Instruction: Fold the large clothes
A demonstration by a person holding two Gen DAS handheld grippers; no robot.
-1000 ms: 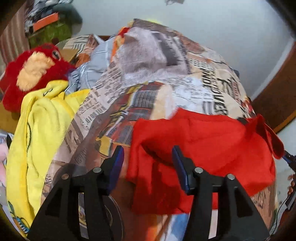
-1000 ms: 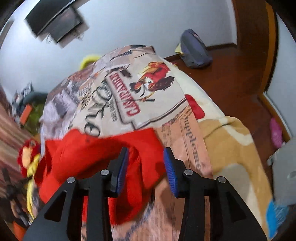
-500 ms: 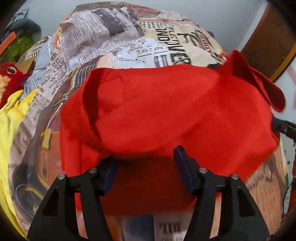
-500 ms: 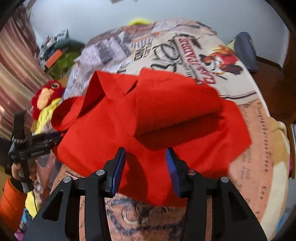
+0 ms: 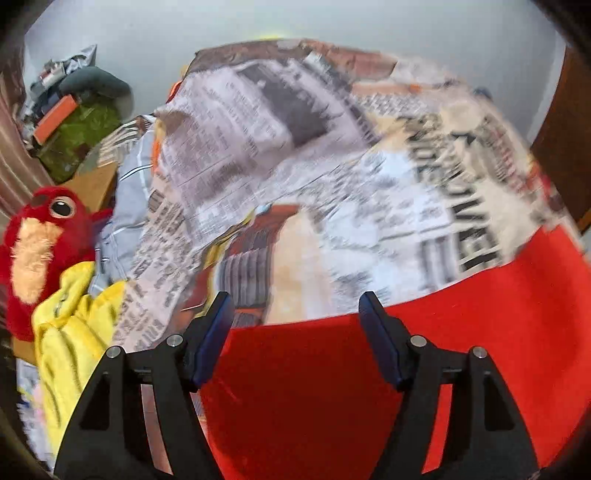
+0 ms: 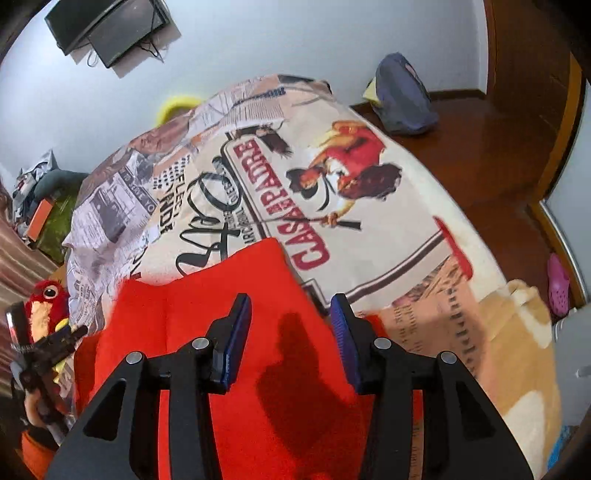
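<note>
Both the left gripper [image 5: 295, 317] and right gripper [image 6: 291, 317] hung wide, empty, above the red garment [image 6: 207, 314]; next, pinch an edge to fold.

**A lived-in bedroom at home**

A bed [image 6: 388, 236] under a newspaper-print bedspread [image 5: 295, 166] fills the room, with a red plush toy [image 5: 40, 243] beside it, a wall-mounted television [image 6: 110, 29], wooden floor [image 6: 491, 155] and a pink clog [image 6: 557, 284].
</note>
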